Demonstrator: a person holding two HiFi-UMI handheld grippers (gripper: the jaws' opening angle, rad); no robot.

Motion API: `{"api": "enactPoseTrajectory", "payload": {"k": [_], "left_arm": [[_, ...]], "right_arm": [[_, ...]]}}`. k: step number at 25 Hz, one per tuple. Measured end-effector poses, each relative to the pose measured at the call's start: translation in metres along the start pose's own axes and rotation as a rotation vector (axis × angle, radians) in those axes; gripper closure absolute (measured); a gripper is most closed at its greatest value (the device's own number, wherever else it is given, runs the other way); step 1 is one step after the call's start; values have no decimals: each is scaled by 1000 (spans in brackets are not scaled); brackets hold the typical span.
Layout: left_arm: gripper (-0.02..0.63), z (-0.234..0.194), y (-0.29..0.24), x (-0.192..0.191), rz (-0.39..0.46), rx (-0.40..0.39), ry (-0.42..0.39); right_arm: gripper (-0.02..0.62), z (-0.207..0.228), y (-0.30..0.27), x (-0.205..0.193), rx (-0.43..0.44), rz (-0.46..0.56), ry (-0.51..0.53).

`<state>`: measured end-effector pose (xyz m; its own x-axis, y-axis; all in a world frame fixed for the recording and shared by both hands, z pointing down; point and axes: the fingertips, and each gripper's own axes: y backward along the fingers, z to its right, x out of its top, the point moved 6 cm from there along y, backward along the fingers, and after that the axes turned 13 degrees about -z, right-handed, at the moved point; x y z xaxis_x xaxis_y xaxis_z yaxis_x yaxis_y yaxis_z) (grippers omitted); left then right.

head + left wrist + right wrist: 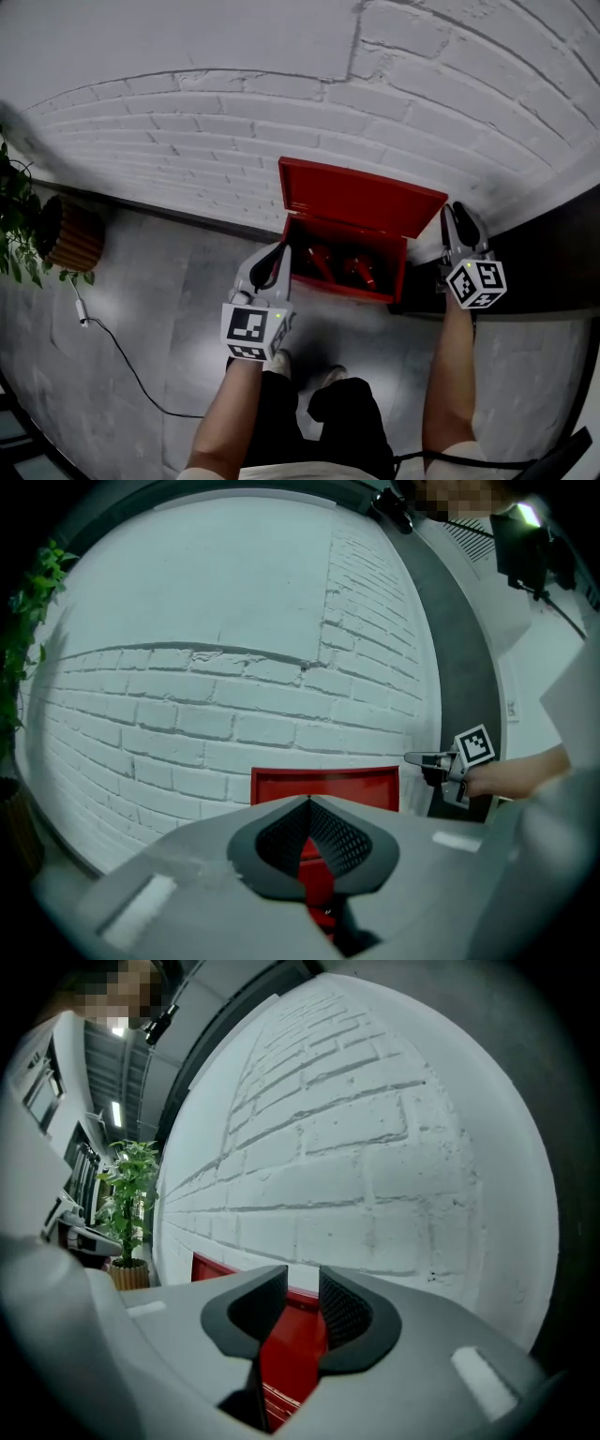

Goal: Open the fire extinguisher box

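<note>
Red fire extinguisher box [352, 288] lid raised, red extinguishers [321, 263] inside, left hand-held gripper [309, 802] clenched empty, right hand-held gripper [303, 1281] released.

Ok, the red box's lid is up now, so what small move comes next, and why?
Probably just draw both grippers back a little: the lid already stands raised before the brick wall, the box shows its extinguishers, the left gripper is shut on nothing and the right gripper stands open, empty.
</note>
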<state>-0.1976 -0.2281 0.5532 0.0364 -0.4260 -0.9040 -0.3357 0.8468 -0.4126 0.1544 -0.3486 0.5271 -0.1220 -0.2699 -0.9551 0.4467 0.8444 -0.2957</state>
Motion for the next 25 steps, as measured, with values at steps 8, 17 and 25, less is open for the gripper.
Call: {"api": "enactPoseTrajectory", "payload": {"k": [8, 17, 25], "left_arm": [[601, 12, 3, 12, -3, -27, -9], [602, 28, 42, 65, -43, -66, -34], [602, 41, 109, 126, -71, -106, -76]], "right_arm": [[499, -39, 42, -4, 39, -28, 48], [531, -81, 137, 20, 17, -76, 4], [574, -100, 198, 87, -34, -91, -35]]}}
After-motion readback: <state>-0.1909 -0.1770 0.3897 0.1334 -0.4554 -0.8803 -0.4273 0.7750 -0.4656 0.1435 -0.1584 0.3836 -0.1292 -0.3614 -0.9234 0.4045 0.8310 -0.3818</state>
